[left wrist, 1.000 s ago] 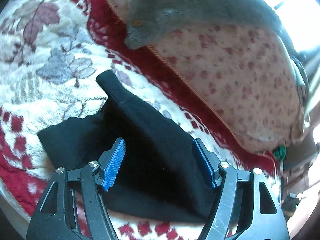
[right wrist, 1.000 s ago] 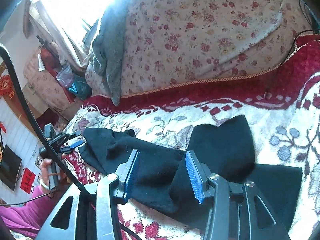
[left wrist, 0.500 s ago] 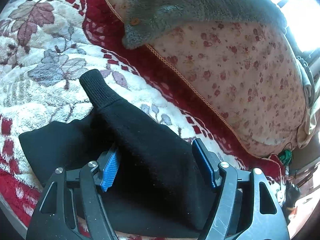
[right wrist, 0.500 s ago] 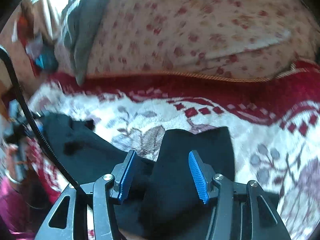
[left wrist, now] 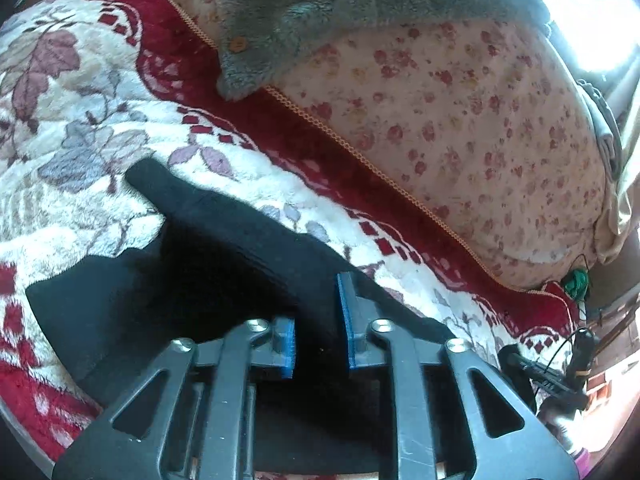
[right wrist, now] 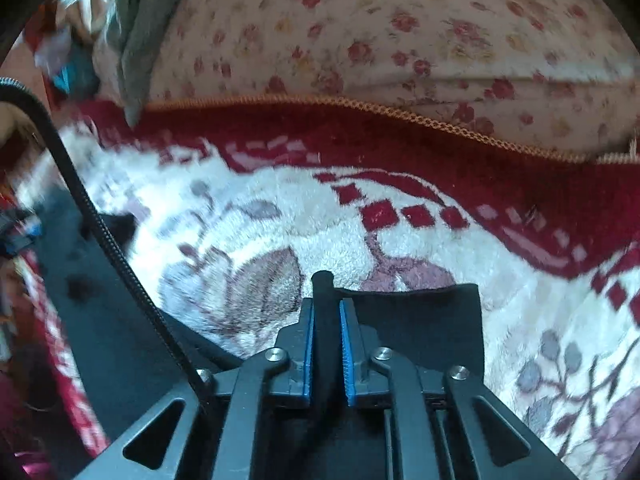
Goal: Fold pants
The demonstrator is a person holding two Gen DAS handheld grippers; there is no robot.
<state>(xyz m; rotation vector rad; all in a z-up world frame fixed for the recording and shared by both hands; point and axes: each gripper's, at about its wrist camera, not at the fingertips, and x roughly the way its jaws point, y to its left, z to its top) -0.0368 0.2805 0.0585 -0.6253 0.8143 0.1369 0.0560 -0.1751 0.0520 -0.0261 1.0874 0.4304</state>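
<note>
We see the black pants (left wrist: pixel 192 280) lying on the blanket (left wrist: pixel 80 128), the fleecy cream and red spread that covers the bed. Taking that blanket as our landmark, the pants sit on its cream flowered middle, short of the red border (left wrist: pixel 304 136) that runs along the far side. Beyond that border rises the floral quilt (left wrist: pixel 460 120), with a grey garment (left wrist: pixel 320 12) draped over its top and hanging down to the blanket's edge.

Our left gripper (left wrist: pixel 320 328) has its blue pads drawn close together on a raised ridge of the pants, so we are grasping a fold of the black cloth. One leg stretches away from it across the blanket toward the flowered part.

Our right gripper (right wrist: pixel 326 340) is likewise clenched on the pants (right wrist: pixel 420 320), with a thin pinch of cloth standing up between the pads. A black cable (right wrist: pixel 100 232) crosses the blanket's near left part in this view, which is blurred.
</note>
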